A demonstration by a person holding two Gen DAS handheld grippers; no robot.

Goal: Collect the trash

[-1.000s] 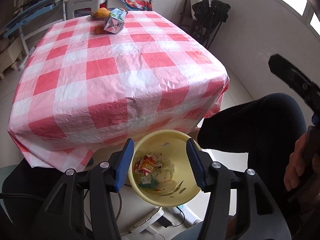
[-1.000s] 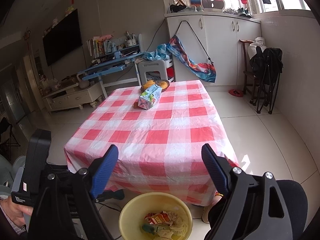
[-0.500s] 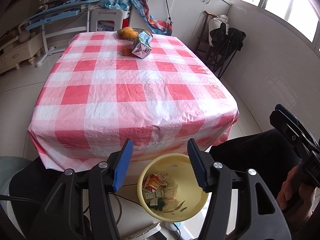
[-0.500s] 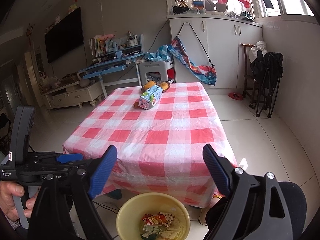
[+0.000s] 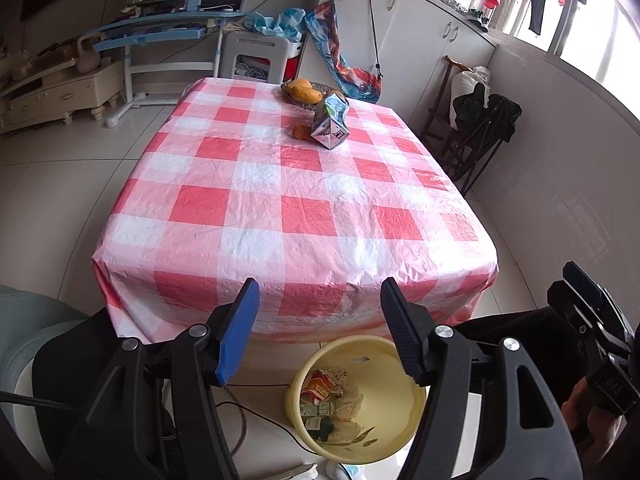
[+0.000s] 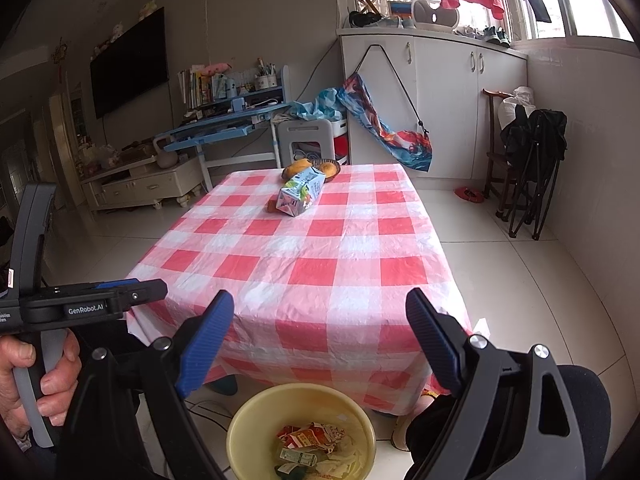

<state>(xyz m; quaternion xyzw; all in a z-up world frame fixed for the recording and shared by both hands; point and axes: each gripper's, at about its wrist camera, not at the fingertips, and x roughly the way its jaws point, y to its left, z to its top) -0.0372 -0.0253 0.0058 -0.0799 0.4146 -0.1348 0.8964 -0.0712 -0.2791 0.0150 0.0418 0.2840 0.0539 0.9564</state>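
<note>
A crumpled drink carton [image 5: 331, 125] [image 6: 301, 197] lies on its side at the far end of the red-and-white checked table [image 5: 280, 208] [image 6: 312, 256], with a small orange scrap [image 5: 299, 131] beside it. A yellow bin [image 5: 404, 368] [image 6: 240, 436] holding wrappers and cartons stands on the floor at the table's near edge. My left gripper [image 5: 316, 332] is open and empty, above the bin. My right gripper [image 6: 320, 340] is open and empty, also above the bin. Both are far from the carton.
A dish of orange fruit [image 5: 304, 90] [image 6: 316, 166] sits behind the carton. A white stool [image 6: 306, 140] stands past the table, a folded black chair [image 6: 532, 160] at the right wall. Cables [image 5: 256, 416] lie on the floor by the bin.
Both grippers have risen and tilted up from the bin, so more of the table and the room shows. The carton has not moved.
</note>
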